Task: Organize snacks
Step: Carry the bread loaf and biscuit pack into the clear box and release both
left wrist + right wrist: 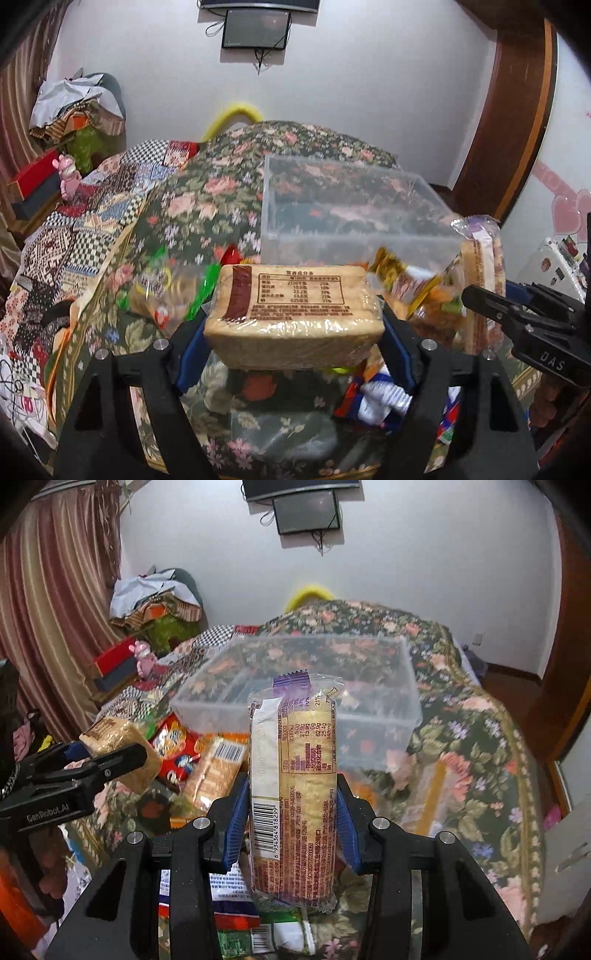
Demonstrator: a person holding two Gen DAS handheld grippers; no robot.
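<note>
Right wrist: clear bin [388, 716] empty, snacks [207, 760] beside.

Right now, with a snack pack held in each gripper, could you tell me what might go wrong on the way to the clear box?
1. The left gripper holds the wide cracker pack only at its near edge; most of it overhangs forward, so it might tip out.
2. The right gripper clamps the tall biscuit pack low down; it could pivot.
3. The clear box is light-looking and empty; a bump may shove it along the floral cover.
</note>
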